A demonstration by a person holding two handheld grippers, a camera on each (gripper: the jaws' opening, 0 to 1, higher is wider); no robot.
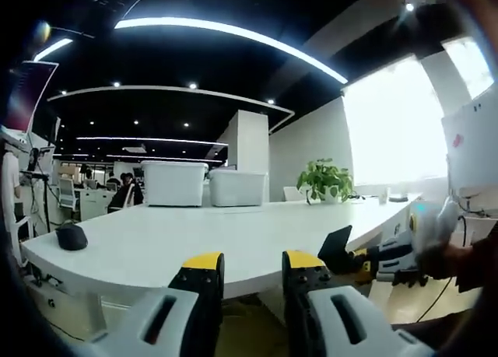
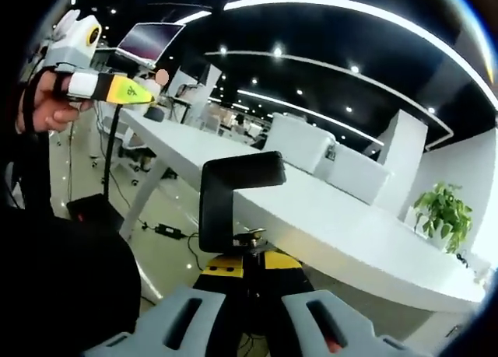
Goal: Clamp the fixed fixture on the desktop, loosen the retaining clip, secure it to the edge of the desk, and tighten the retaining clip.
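Your right tool (image 2: 249, 267) grips the black clamp (image 2: 233, 197) hooked over the white table (image 2: 350, 217) edge; your left tool (image 1: 253, 267) hangs slightly open, empty

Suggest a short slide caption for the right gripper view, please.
Right gripper holds a black C-shaped clamp fixture at the long white desk's edge.

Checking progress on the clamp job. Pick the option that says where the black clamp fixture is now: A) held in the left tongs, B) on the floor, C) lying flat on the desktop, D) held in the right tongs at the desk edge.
D: the right tongs grip the black clamp fixture, its upper arm over the white desk edge.
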